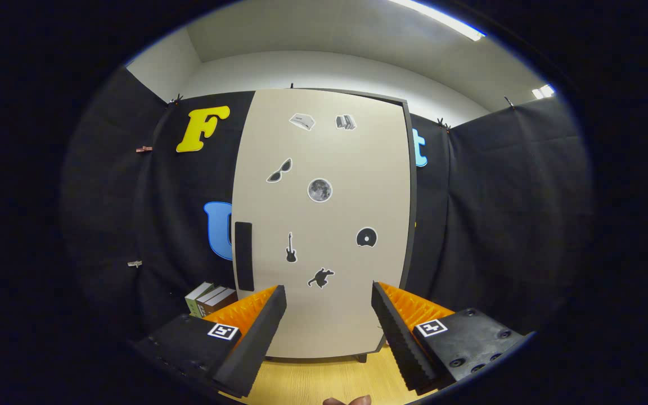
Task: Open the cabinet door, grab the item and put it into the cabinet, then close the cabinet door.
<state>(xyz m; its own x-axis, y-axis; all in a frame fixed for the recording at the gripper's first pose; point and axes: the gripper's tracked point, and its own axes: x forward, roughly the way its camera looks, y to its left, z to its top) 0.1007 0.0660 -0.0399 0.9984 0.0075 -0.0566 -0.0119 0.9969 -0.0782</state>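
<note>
Facing the shut cabinet [324,225] at 12 o'clock, the gripper [328,306] is holding its fingers released, box [211,299] at 10.

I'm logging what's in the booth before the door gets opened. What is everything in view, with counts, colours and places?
Tall beige cabinet door: one, shut, straight ahead beyond the fingers.
Black vertical handle strip: one, on the door's left edge.
Black-and-white stickers: eight, scattered over the door.
Small boxes: about three, green, brown and white, left of the cabinet's base.
Light wooden tabletop: one, under the cabinet.
Black cloth wall: behind and beside the cabinet.
Clips: several on the cloth.
Gripper: one, orange and black, open, holding nothing.
Fingertip: below the gripper.
</note>
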